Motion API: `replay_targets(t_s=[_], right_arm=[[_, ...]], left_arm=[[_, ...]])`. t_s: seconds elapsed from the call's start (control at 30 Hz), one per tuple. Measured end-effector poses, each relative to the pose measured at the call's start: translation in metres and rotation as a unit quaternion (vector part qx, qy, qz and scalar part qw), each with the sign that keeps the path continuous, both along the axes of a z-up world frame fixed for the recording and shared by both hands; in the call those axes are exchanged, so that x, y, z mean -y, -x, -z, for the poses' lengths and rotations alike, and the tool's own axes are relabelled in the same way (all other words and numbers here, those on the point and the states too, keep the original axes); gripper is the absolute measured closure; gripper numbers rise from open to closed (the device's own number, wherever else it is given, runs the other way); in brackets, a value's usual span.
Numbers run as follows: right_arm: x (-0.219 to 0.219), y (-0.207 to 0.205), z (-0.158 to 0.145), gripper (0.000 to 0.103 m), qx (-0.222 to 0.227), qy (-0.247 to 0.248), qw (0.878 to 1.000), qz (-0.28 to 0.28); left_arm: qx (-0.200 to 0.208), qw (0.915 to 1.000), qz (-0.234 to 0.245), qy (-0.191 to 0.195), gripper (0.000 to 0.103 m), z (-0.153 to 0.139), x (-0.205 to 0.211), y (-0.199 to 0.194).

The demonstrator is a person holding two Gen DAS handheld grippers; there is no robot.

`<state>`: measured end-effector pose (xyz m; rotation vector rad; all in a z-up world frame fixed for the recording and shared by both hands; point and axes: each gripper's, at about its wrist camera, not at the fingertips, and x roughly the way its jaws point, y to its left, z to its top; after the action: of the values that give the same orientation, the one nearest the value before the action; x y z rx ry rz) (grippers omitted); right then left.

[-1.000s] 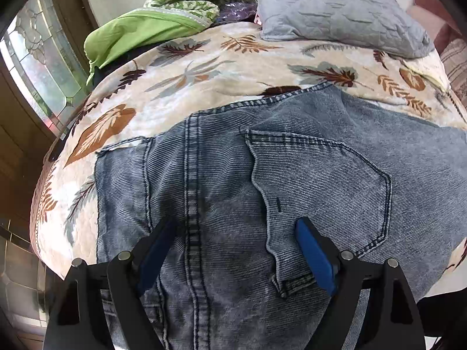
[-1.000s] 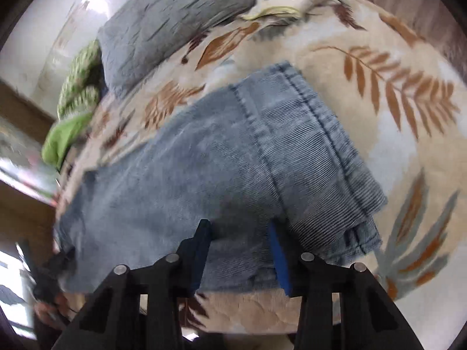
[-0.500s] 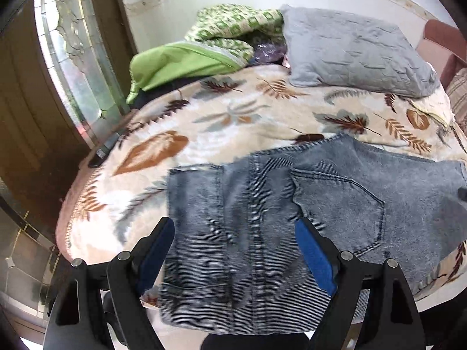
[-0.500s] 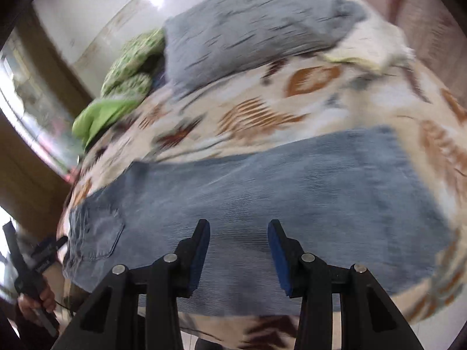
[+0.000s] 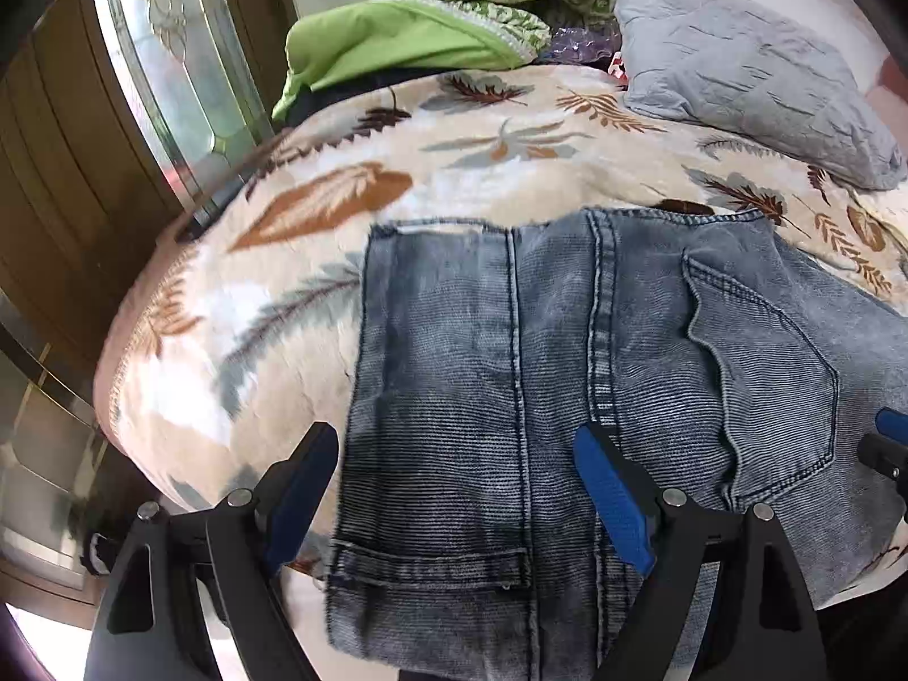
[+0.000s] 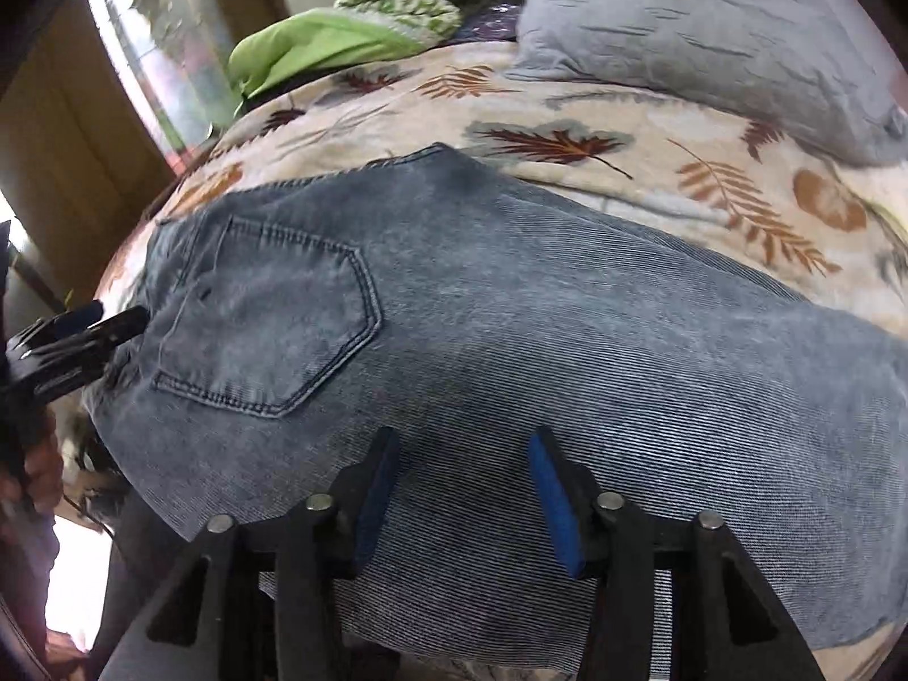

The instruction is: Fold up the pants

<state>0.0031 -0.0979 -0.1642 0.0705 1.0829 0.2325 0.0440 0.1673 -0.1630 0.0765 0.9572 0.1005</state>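
Pants [image 5: 567,374] lie flat across the leaf-print blanket [image 5: 352,210] on the bed, back pocket [image 6: 267,318] up, waistband end hanging off the near edge. Left gripper [image 5: 454,499] hovers over the waistband, jaws spread wide, pinching nothing. Right gripper [image 6: 459,499] sits above the leg, jaws apart too. Grey pillow [image 5: 749,68] and green bedding [image 5: 397,40] are piled behind.

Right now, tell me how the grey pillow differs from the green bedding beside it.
The grey pillow is plain grey with creases; the green bedding mixes solid lime and a patterned print. The pillow lies spread out; the bedding sits bunched in a heap. Both rest at the far side of the leaf-print blanket.
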Motion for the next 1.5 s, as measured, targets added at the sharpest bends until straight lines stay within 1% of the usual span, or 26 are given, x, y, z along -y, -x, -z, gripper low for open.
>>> replay_targets(t_s=[0.1, 0.2, 0.27, 0.3, 0.33, 0.4, 0.43, 0.5, 0.6, 0.73, 0.87, 1.0, 1.07, 1.13, 1.17, 1.2, 1.27, 1.33, 1.4, 1.43, 1.5], right_arm=[[0.002, 0.003, 0.001, 0.05, -0.002, -0.001, 1.0, -0.01], [0.003, 0.007, 0.002, 0.05, -0.002, 0.0, 1.0, -0.017], [0.004, 0.01, 0.0, 0.05, -0.001, -0.004, 1.0, -0.019], [0.006, 0.01, -0.001, 0.05, -0.001, -0.008, 1.0, -0.018], [0.007, 0.01, -0.002, 0.05, -0.001, -0.014, 1.0, -0.015], [0.01, 0.011, -0.004, 0.05, 0.0, -0.028, 1.0, -0.011], [0.01, 0.011, -0.006, 0.05, 0.003, -0.039, 0.999, -0.012], [0.005, 0.012, -0.012, 0.05, 0.016, -0.051, 0.998, -0.02], [-0.009, 0.014, -0.02, 0.05, 0.039, -0.061, 0.997, -0.039], [-0.029, 0.012, -0.024, 0.05, 0.05, -0.079, 0.994, -0.062], [-0.052, 0.008, -0.016, 0.05, 0.038, -0.071, 0.993, -0.084], [-0.071, 0.005, -0.005, 0.05, 0.023, -0.044, 0.993, -0.104], [-0.076, 0.006, -0.001, 0.049, 0.022, -0.03, 0.993, -0.109], [-0.077, 0.007, -0.002, 0.048, 0.015, -0.039, 0.992, -0.117], [-0.076, 0.008, -0.003, 0.048, 0.011, -0.05, 0.991, -0.12], [-0.074, 0.008, -0.003, 0.048, 0.009, -0.052, 0.991, -0.122], [-0.071, 0.008, -0.005, 0.048, 0.012, -0.056, 0.991, -0.124], [-0.061, 0.006, -0.011, 0.048, 0.021, -0.077, 0.991, -0.109], [-0.051, 0.002, -0.015, 0.048, 0.035, -0.084, 0.992, -0.089], [-0.046, 0.0, -0.016, 0.048, 0.042, -0.087, 0.992, -0.078], [-0.039, -0.004, -0.017, 0.048, 0.046, -0.099, 0.992, -0.059]], left_arm=[[0.006, 1.0, -0.001, -0.005, 0.013, 0.004, 0.002, -0.001], [0.005, 1.0, -0.006, 0.001, 0.008, 0.008, -0.001, -0.001], [0.003, 0.9999, -0.009, 0.009, 0.001, 0.01, -0.006, -0.001], [-0.002, 0.9998, -0.01, 0.018, 0.001, 0.011, -0.01, 0.0], [-0.011, 0.9992, -0.01, 0.037, 0.001, 0.01, -0.016, 0.0], [-0.013, 0.9984, -0.026, 0.048, 0.001, 0.005, -0.025, 0.003], [-0.003, 0.9986, -0.041, 0.033, 0.001, 0.0, -0.03, 0.009], [0.005, 0.999, -0.04, 0.019, 0.001, -0.004, -0.037, 0.017], [0.002, 0.9987, -0.05, 0.003, 0.001, -0.004, -0.049, 0.028], [-0.011, 0.9979, -0.063, 0.011, 0.001, 0.002, -0.063, 0.039], [-0.019, 0.9972, -0.065, 0.033, 0.001, 0.006, -0.066, 0.042], [-0.03, 0.9974, -0.059, 0.029, 0.001, 0.014, -0.063, 0.034], [-0.043, 0.9964, -0.066, 0.029, 0.0, 0.021, -0.066, 0.028], [-0.057, 0.9946, -0.072, 0.049, 0.0, 0.025, -0.073, 0.021], [-0.059, 0.9942, -0.074, 0.051, 0.0, 0.024, -0.074, 0.02], [-0.058, 0.9946, -0.074, 0.044, 0.0, 0.02, -0.073, 0.019], [-0.042, 0.996, -0.075, 0.022, 0.0, 0.007, -0.07, 0.017], [-0.01, 0.9972, -0.071, 0.021, 0.0, -0.015, -0.067, 0.015], [0.013, 0.9975, -0.065, 0.026, 0.0, -0.032, -0.061, 0.009], [0.025, 0.9979, -0.051, 0.032, 0.0, -0.042, -0.053, 0.002], [0.031, 0.9987, -0.033, 0.024, 0.0, -0.049, -0.037, -0.012]])
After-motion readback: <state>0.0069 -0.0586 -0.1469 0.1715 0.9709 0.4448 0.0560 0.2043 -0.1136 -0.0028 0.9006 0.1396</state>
